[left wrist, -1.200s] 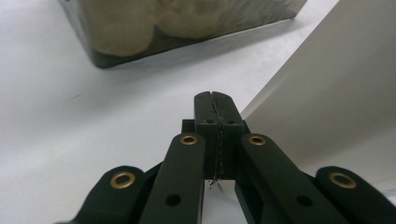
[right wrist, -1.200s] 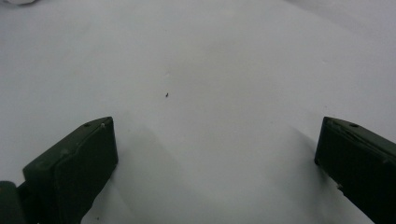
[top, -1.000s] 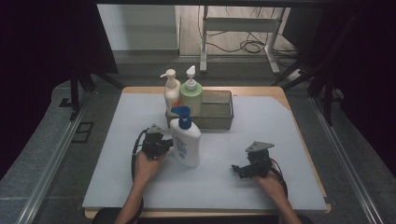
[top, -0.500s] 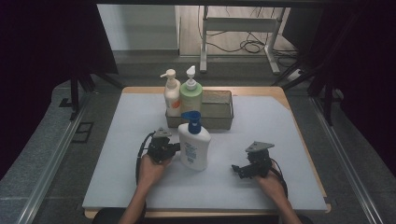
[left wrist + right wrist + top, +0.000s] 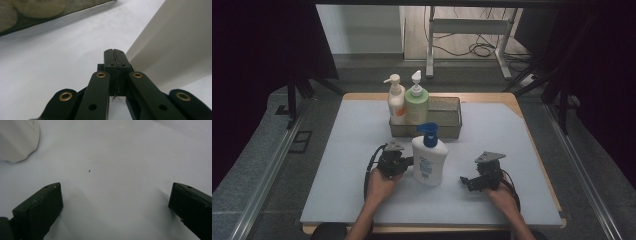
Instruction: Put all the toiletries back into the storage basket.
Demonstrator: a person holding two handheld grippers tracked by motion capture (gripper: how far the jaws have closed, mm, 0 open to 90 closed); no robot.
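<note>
Both tongs are seen low over the mat (image 5: 337,165): the left gripper (image 5: 404,162) is clenched on nothing, its jaws pressed against the side of the bottle (image 5: 429,162), while the right gripper (image 5: 467,182) is spread wide, empty, well apart. Upright mid-mat, before the tray (image 5: 447,112), the bottle is judged stiff, smooth, slippery and top-heavy; the waist is best clasped, not the pump (image 5: 429,134).

My left gripper (image 5: 406,161) is low over the table, jaws pressed together. My right gripper (image 5: 466,182) rests low too, jaws spread wide, pointing left.
</note>
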